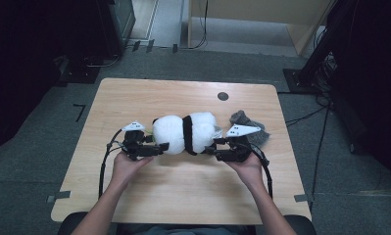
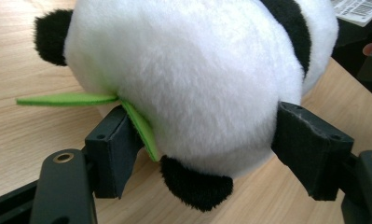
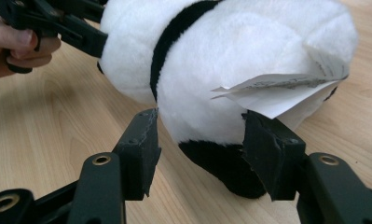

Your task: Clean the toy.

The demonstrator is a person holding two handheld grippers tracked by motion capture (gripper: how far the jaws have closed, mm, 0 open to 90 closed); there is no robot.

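Panda plush (image 1: pixel 185 133) lies on its side on the wooden table (image 1: pixel 183 196), stretched between my two tongs, one end to each. Left gripper (image 1: pixel 159 146) takes the head end: in the left gripper view its jaws press into the white fur on both sides, and a green felt leaf (image 2: pixel 67 99) pokes out beside the near pad. Right gripper (image 1: pixel 210 148) takes the rump end; in the right gripper view its pads sit against the fur either side of a black foot (image 3: pixel 221 165), and a paper tag (image 3: pixel 277 91) hangs just above one pad. I judge the two-ended hold is there to keep the soft body level for a lift. Beyond the right tongs, a grey cloth (image 1: pixel 247 125) lies apart.
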